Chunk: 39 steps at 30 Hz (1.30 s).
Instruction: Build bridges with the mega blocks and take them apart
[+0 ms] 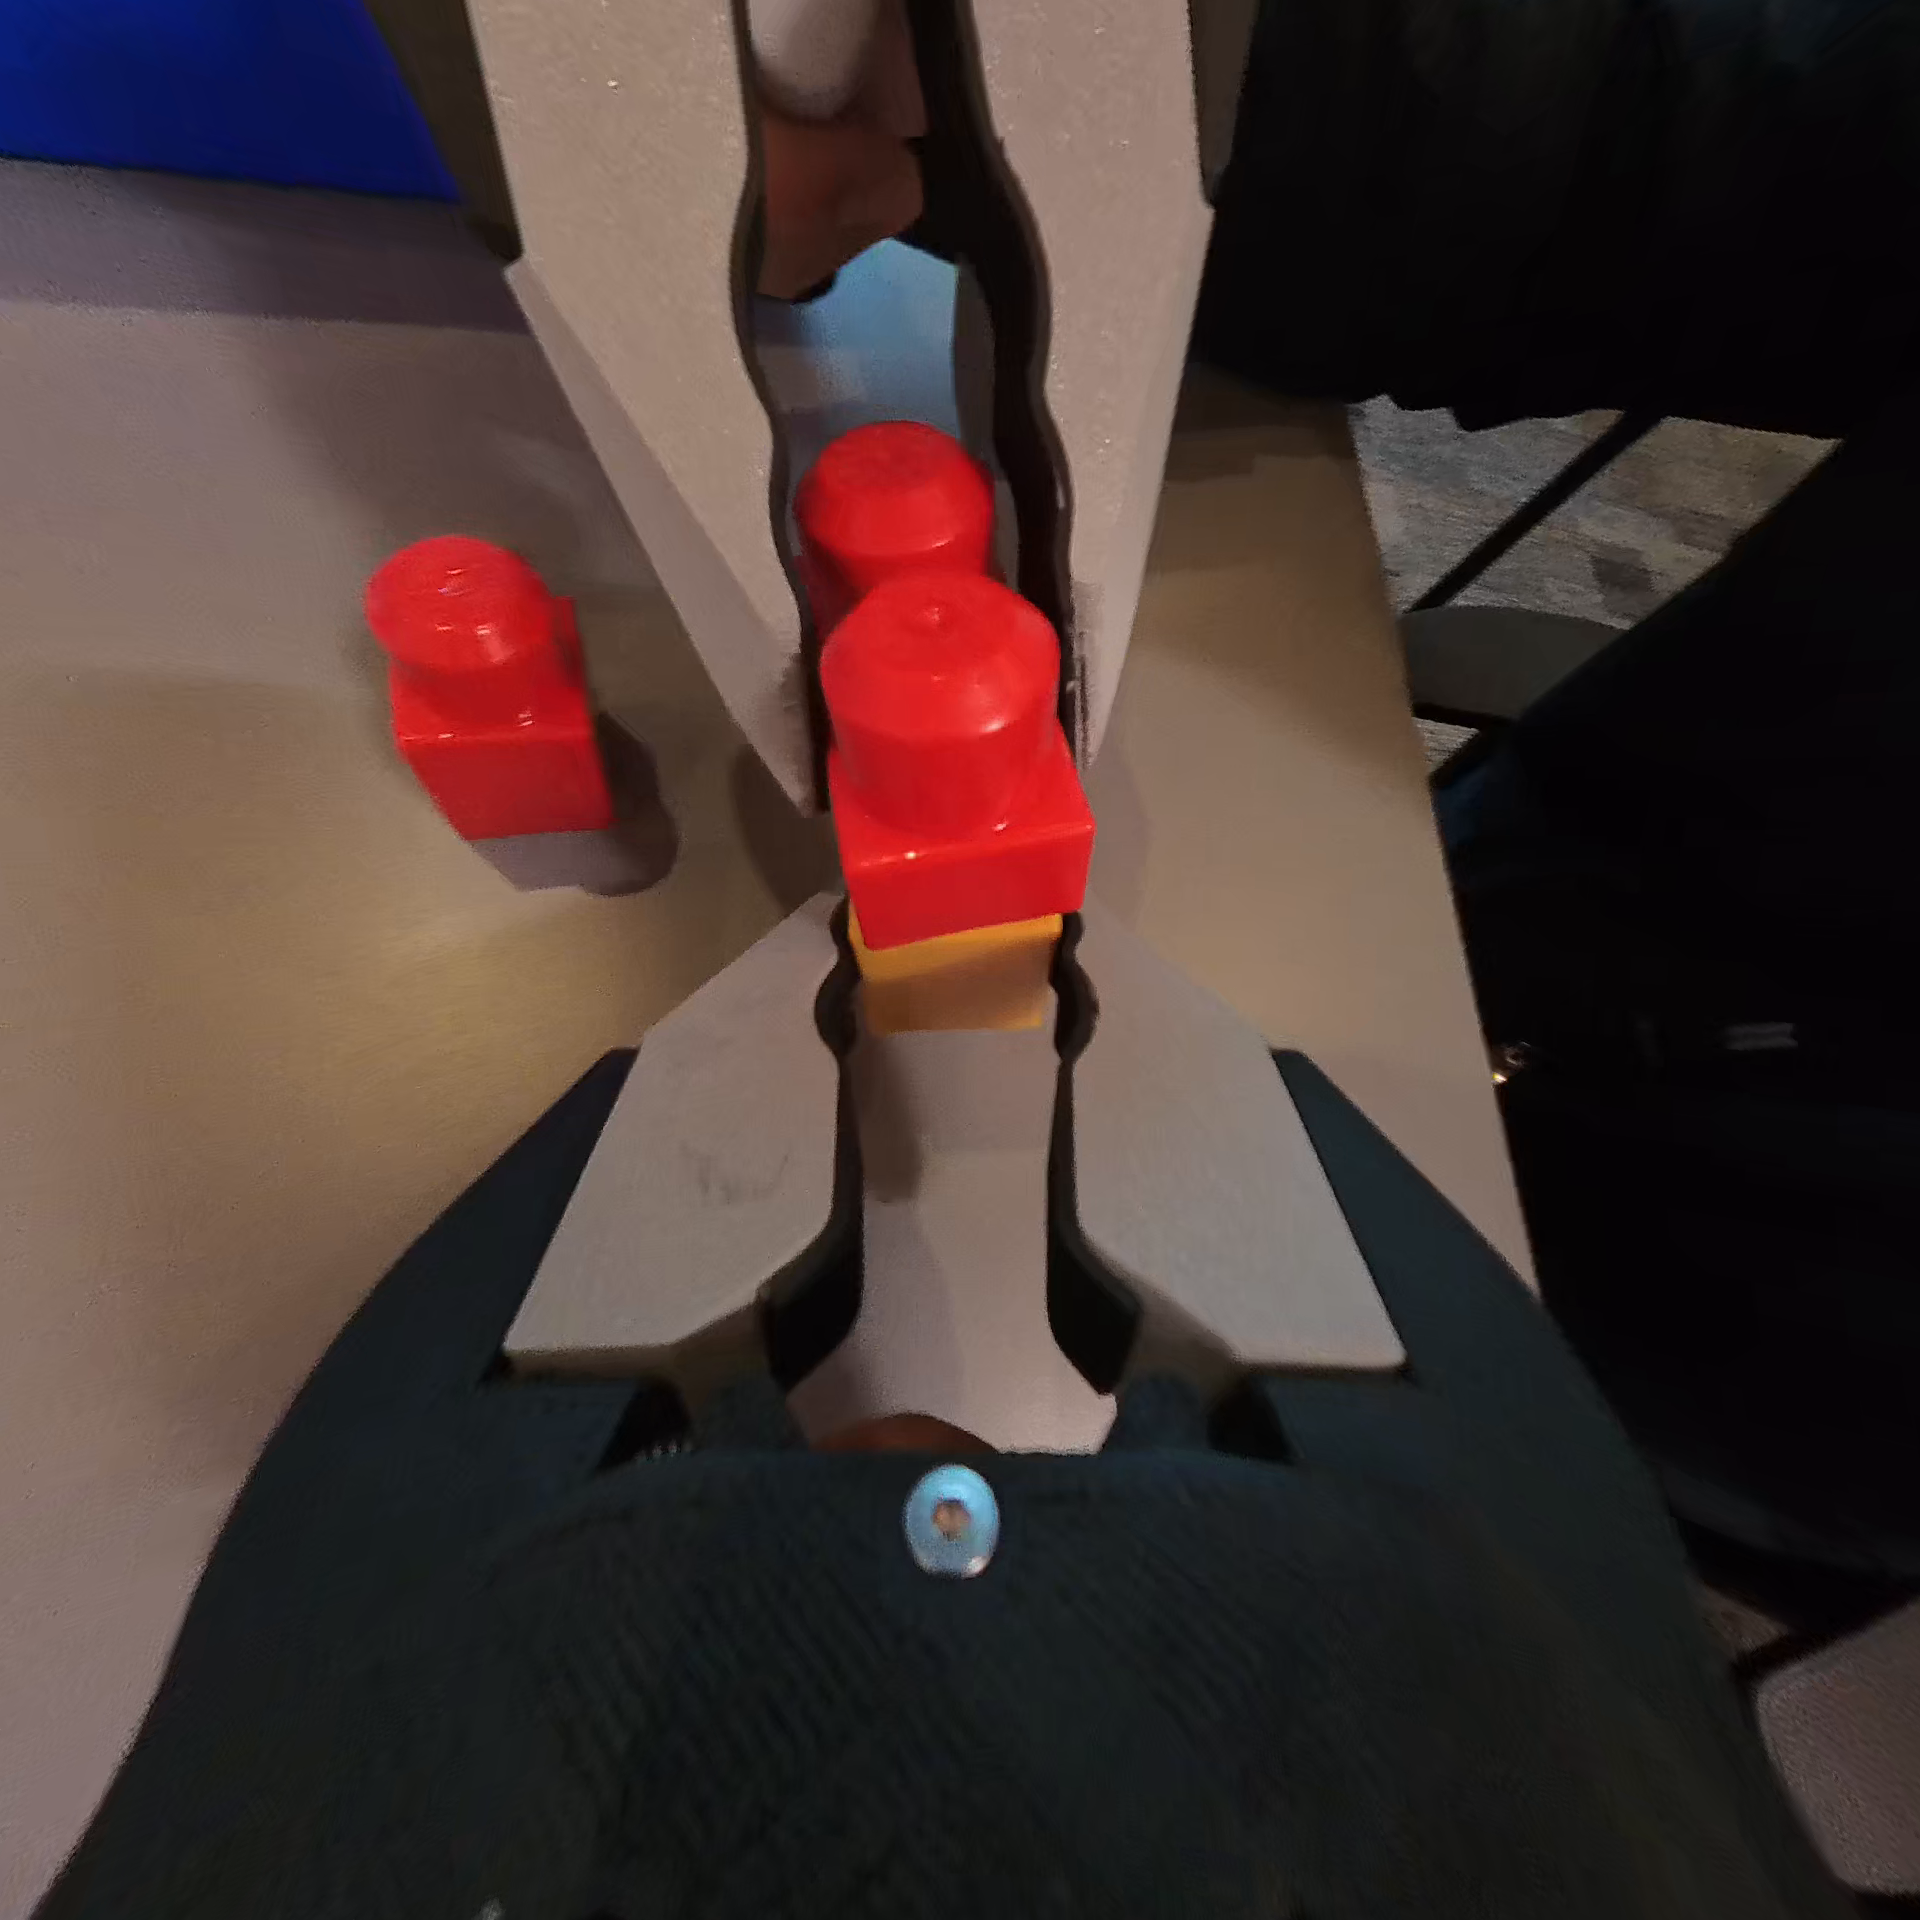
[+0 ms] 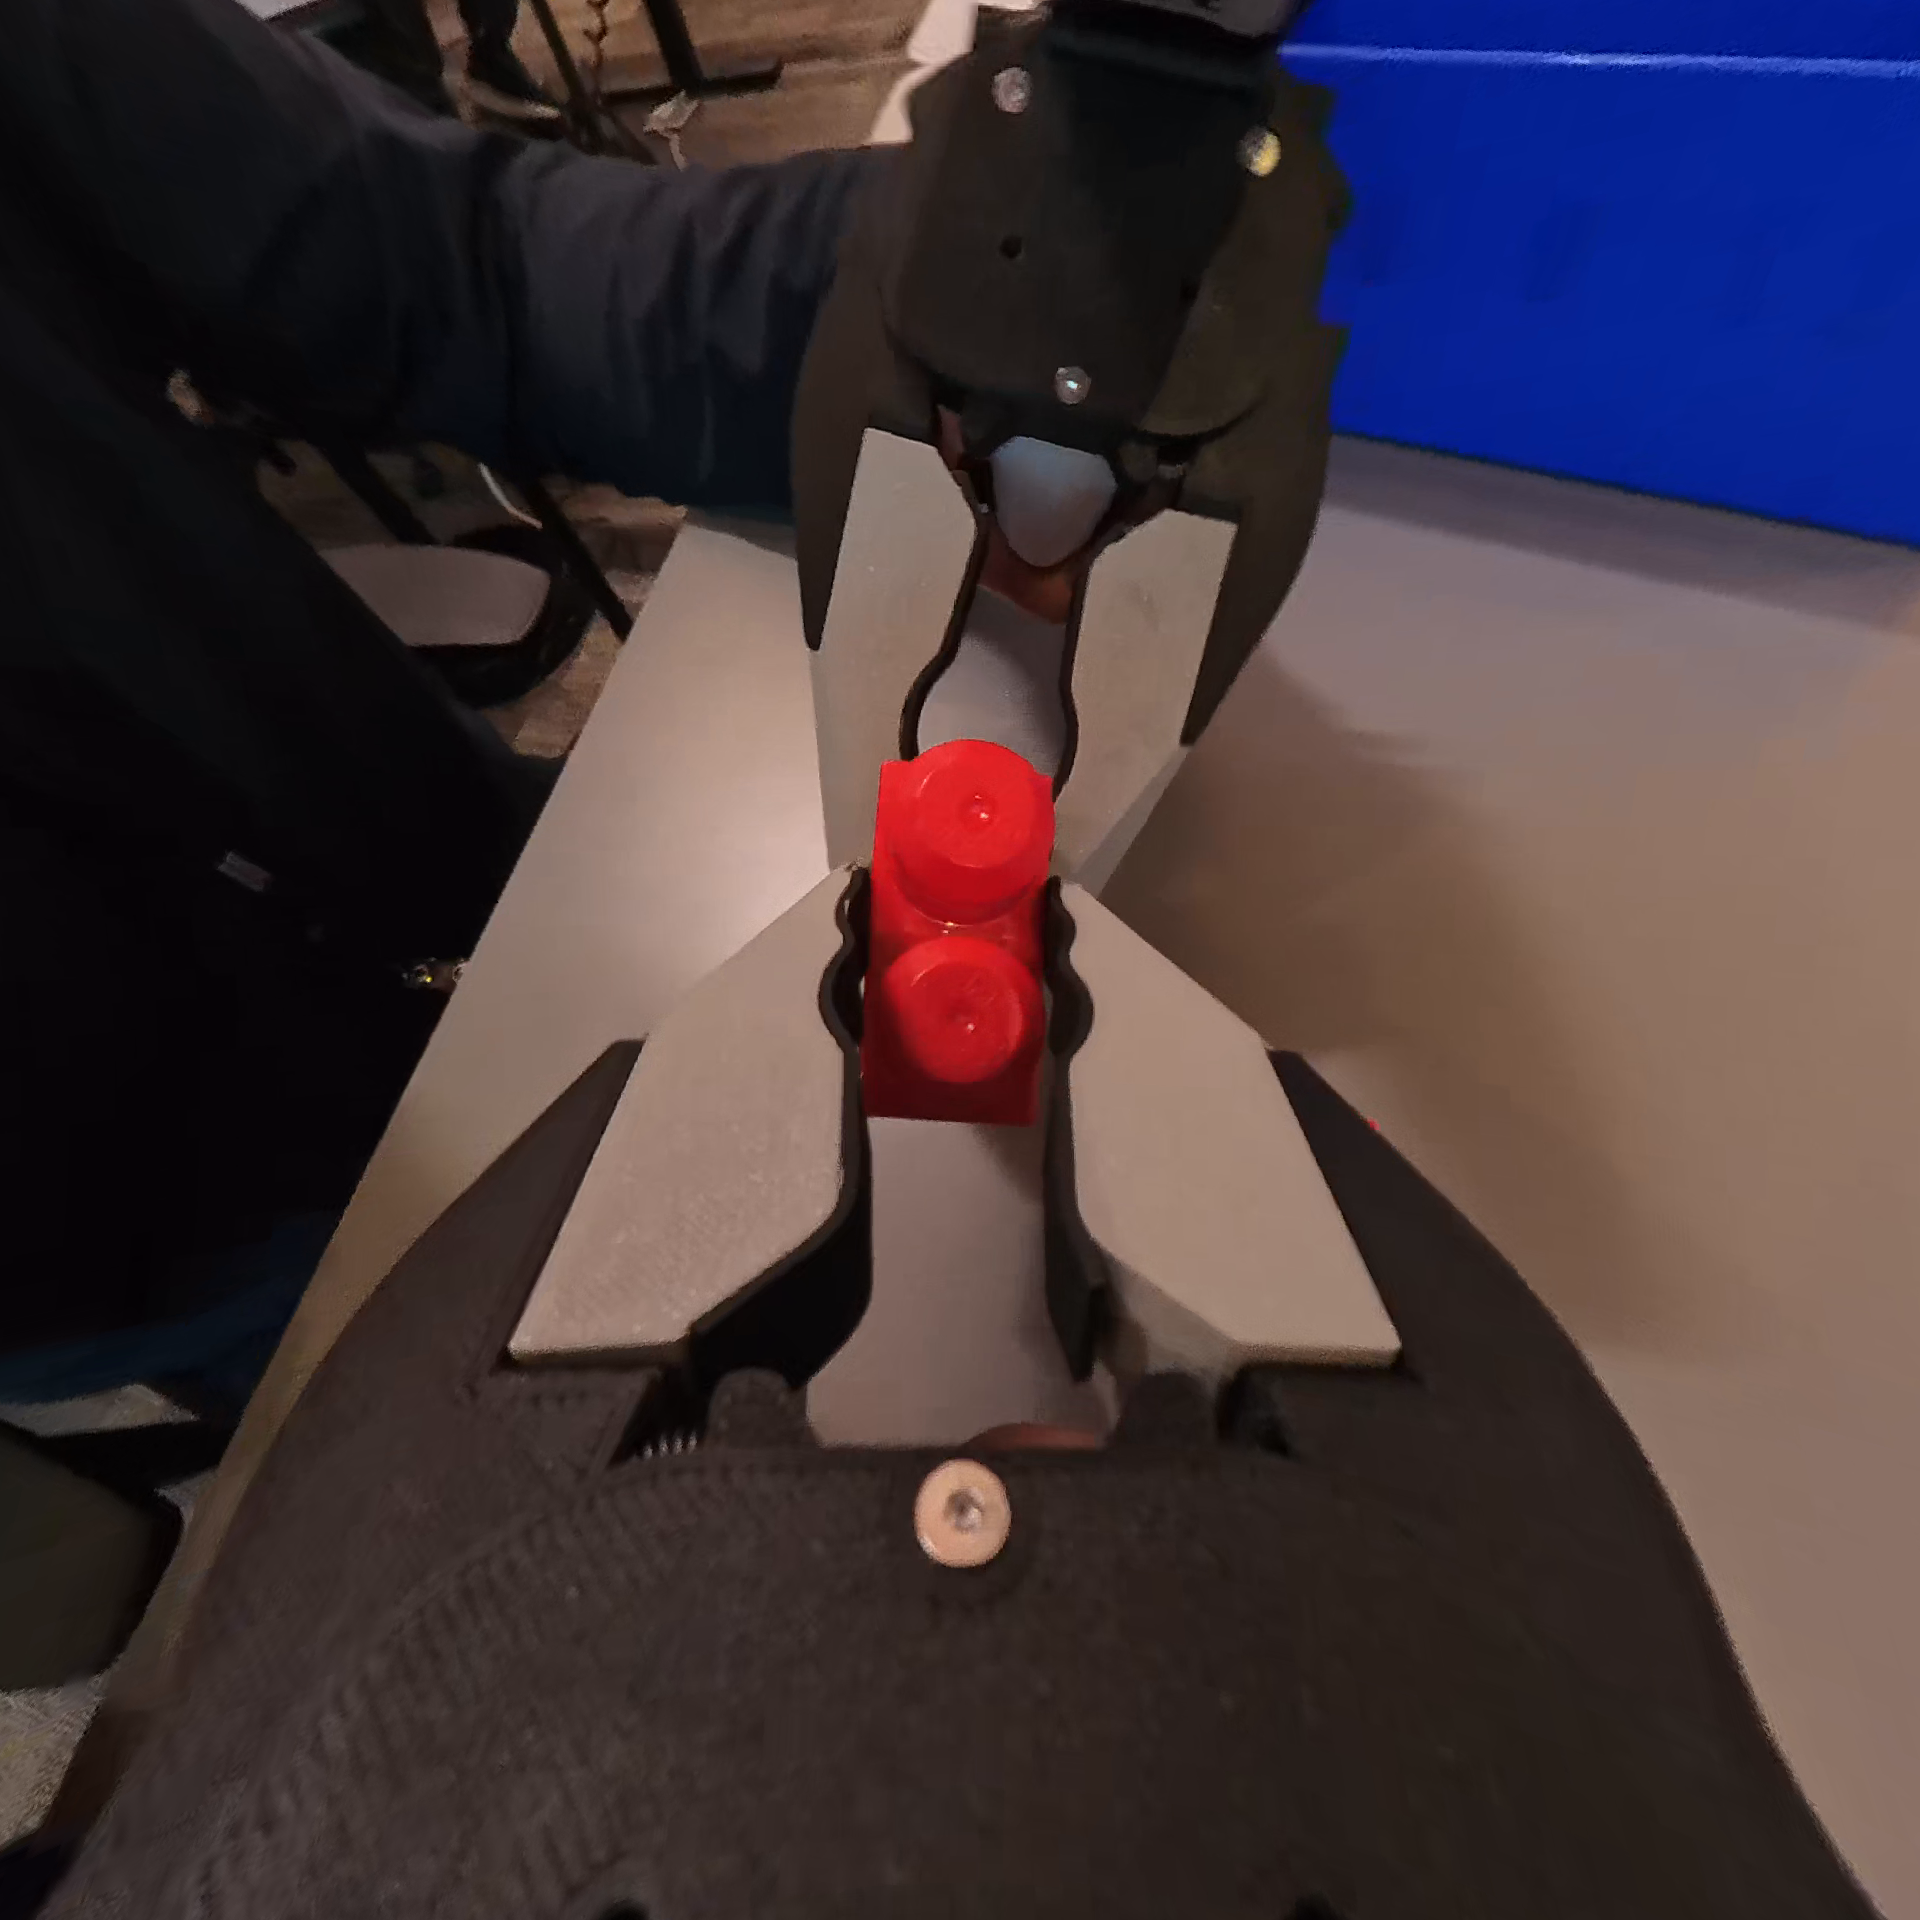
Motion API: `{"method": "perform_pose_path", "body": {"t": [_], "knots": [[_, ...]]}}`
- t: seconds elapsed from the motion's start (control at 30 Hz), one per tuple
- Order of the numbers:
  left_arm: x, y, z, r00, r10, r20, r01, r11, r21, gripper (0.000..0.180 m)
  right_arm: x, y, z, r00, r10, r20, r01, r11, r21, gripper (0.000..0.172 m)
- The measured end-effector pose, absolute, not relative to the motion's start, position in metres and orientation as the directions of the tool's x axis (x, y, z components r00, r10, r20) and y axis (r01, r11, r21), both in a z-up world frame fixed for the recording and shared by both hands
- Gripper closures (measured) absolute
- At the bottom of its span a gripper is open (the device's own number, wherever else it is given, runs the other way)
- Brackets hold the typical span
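Note:
In the left wrist view my left gripper (image 1: 951, 977) is shut on a yellow block (image 1: 951, 982), with both pads pressed against its sides. A red two-stud block (image 1: 940, 727) sits on top of the yellow block. My right gripper (image 1: 935, 623) reaches in from the far side and clamps the red block's far end. In the right wrist view my right gripper (image 2: 956, 987) is shut on the red two-stud block (image 2: 961, 935). The left gripper (image 2: 966, 821) faces it from beyond, and the yellow block is hidden there. A single red block (image 1: 488, 696) stands alone on the table (image 1: 260, 1039) to the left.
A blue bin (image 2: 1610, 260) stands at the back of the table and also shows in the left wrist view (image 1: 208, 83). A person's dark sleeve (image 2: 416, 312) reaches in from the left. The table edge (image 1: 1382, 831) runs along the right, with dark chairs and floor beyond. Only a small space, under 4 cm, lies between the two pairs of fingers.

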State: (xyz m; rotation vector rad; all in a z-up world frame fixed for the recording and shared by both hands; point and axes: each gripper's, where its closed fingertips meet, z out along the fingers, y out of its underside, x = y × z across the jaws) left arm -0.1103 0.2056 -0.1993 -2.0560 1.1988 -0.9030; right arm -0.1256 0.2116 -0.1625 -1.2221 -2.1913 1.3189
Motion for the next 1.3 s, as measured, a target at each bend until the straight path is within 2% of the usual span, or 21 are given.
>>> {"method": "perform_pose_path", "body": {"t": [0.07,0.37,0.6,0.73,0.9,1.1,1.3], "knots": [[-0.108,0.203,-0.201,0.355,-0.898,0.261,-0.505,-0.419,-0.754,0.147,-0.124,0.209,-0.163,-0.6,0.784,-0.161,0.509,0.219,-0.832,0.142],[-0.11,0.217,-0.22,0.451,-0.871,0.194,-0.562,-0.446,-0.697,0.148,-0.124,0.219,-0.181,-0.442,0.841,-0.312,0.69,0.097,-0.718,0.141],[-0.119,0.225,-0.231,0.504,-0.855,0.123,-0.603,-0.45,-0.659,0.147,-0.126,0.226,-0.194,-0.362,0.897,-0.253,0.753,0.122,-0.647,0.141],[-0.119,0.227,-0.226,0.514,-0.845,0.149,-0.569,-0.466,-0.678,0.147,-0.128,0.229,-0.191,-0.333,0.909,-0.251,0.746,0.091,-0.659,0.142],[-0.125,0.23,-0.228,0.518,-0.852,0.077,-0.605,-0.428,-0.671,0.147,-0.133,0.23,-0.191,-0.363,0.92,-0.145,0.706,0.171,-0.687,0.142],[-0.12,0.226,-0.214,0.479,-0.866,0.139,-0.547,-0.419,-0.725,0.147,-0.14,0.222,-0.176,-0.406,0.897,-0.173,0.621,0.132,-0.773,0.142],[-0.107,0.209,-0.204,0.395,-0.889,0.231,-0.517,-0.423,-0.744,0.148,-0.128,0.21,-0.17,-0.458,0.853,-0.252,0.648,0.127,-0.751,0.141]]}}
